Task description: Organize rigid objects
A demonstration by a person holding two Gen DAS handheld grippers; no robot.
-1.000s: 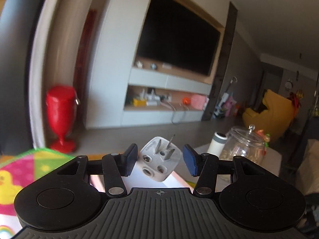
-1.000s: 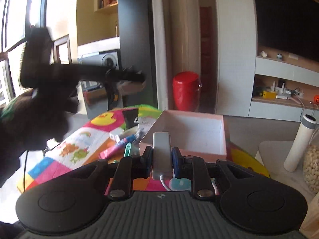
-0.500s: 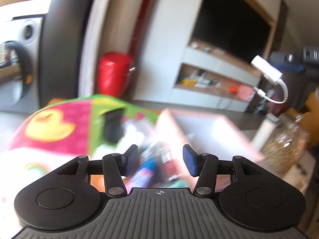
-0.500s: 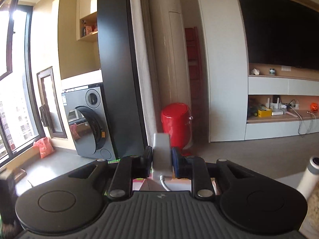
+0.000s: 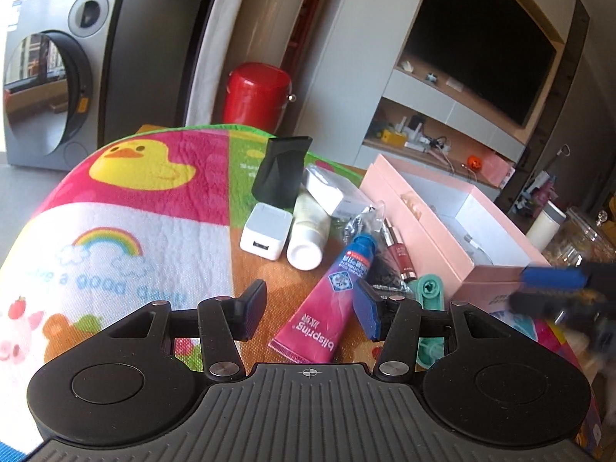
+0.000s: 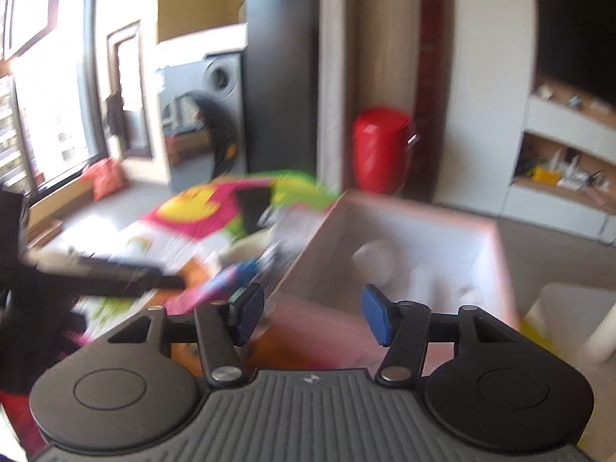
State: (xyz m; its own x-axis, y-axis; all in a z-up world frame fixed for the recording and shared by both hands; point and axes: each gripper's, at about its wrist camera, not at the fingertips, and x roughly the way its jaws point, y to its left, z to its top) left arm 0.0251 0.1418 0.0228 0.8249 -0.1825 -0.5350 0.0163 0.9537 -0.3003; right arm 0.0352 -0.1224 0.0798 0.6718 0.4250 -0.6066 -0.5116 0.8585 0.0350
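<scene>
**Between placements: right gripper emptied over the box, left gripper lined up on the next item**

You had the right gripper [image 6: 312, 317] above the near wall of the pink box [image 6: 496, 269]. Its jaws had just been opening and stood apart with nothing between them. The right wrist view was blurred, so the pale shapes on the box floor could not be identified there. In the left wrist view, the box [image 5: 419, 227] sat at the right of the patterned mat [image 5: 127, 208], open at the top.

Your left gripper [image 5: 310, 312] was also spread and empty, tilted down at the loose pile on the mat. The pink tube [image 5: 327, 304] lay directly ahead between its fingers, not gripped. Just beyond lay the white charger cube [image 5: 265, 231], the cream bottle [image 5: 308, 231], the black nozzle [image 5: 283, 171] and the green clip [image 5: 429, 288].

The step in hand was probably selection of the next object. The next move called for lowering the left gripper over the tube, closing across its narrow width, then carrying it to the box while the right gripper kept clear.
</scene>
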